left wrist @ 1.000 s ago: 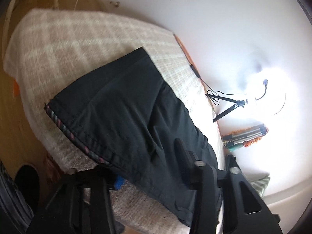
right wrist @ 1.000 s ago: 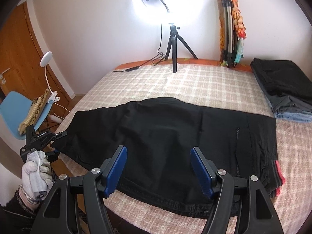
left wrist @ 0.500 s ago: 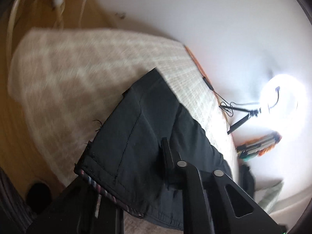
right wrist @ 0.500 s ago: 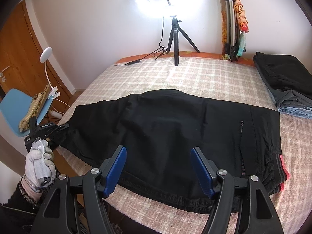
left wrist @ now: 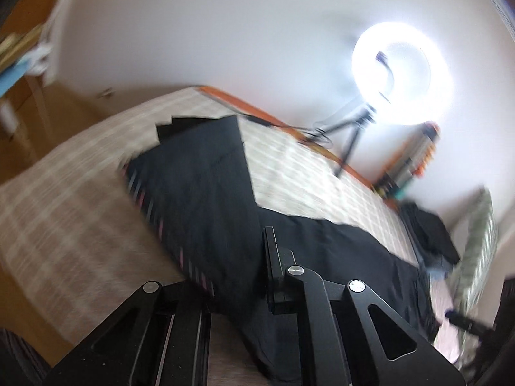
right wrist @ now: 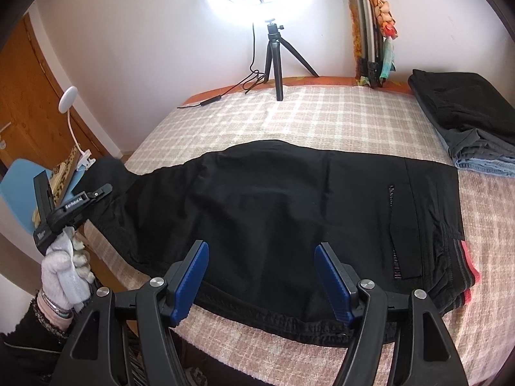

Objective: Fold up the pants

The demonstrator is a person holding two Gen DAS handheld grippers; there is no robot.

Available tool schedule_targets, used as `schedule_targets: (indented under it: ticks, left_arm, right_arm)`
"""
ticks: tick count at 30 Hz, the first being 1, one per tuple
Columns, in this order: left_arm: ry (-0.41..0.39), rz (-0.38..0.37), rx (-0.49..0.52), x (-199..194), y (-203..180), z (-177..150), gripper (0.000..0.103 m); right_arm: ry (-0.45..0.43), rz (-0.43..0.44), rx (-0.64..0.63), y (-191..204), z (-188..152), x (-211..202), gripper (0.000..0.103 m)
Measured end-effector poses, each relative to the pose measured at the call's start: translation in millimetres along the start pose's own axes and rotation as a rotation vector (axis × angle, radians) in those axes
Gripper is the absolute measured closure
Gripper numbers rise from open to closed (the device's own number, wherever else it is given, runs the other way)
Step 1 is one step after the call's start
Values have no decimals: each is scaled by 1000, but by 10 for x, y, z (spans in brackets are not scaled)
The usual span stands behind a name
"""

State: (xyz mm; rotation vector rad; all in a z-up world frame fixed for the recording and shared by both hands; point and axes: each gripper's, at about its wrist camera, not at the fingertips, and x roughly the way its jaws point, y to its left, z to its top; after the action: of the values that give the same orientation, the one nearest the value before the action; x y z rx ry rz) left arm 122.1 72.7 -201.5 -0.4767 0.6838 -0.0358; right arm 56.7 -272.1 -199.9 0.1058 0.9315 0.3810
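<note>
Black pants [right wrist: 273,206] lie across a checked bedspread [right wrist: 322,119], waistband with a pink stripe [right wrist: 466,263] at the right. My right gripper [right wrist: 261,276] is open and empty, just above the near edge of the pants. My left gripper [right wrist: 106,173] shows at the left in the right wrist view, held by a gloved hand [right wrist: 64,270], shut on the leg end of the pants and lifting it off the bed. In the blurred left wrist view the pants [left wrist: 209,199] run out from between the left gripper's fingers [left wrist: 272,257], with the striped hem [left wrist: 161,222] raised.
A ring light on a tripod [right wrist: 273,54] stands at the far edge of the bed with its cable. A stack of folded clothes [right wrist: 466,125] lies at the back right. A folded stand with orange cloth [right wrist: 373,32] leans on the wall. A blue chair [right wrist: 19,186] and clip lamp [right wrist: 69,96] stand left.
My left gripper has lifted the leg end and swung it up and over toward the bed's middle; its view turned sharply. My right gripper has barely moved.
</note>
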Motion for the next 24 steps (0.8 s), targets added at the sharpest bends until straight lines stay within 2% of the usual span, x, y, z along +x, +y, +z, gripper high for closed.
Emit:
schedule_targets:
  ticks: [4,7,11,17,21,24]
  left_arm:
    - [57,-77,112,136,-415,-160,94]
    - [145,-134,201,291,-734,-357,94]
    - [235,-157,313,463,-1057,-641,94]
    - [291,-184,363,475,-1144,-769,94]
    - [293,-187,391,430,-1168,-771,94]
    - [292,-202,405,363,-1151,-799,94]
  right_arm:
    - [-5,41,56,-99,23,5,32]
    - [-9,91,113,-201,58,41,32]
    - [5,174,220,-387,118,185,30]
    - [74,265,294,-441,295,588,27]
    - [145,350,309,-320,481,999,25]
    - [200,363,325,-249,596,1323,26]
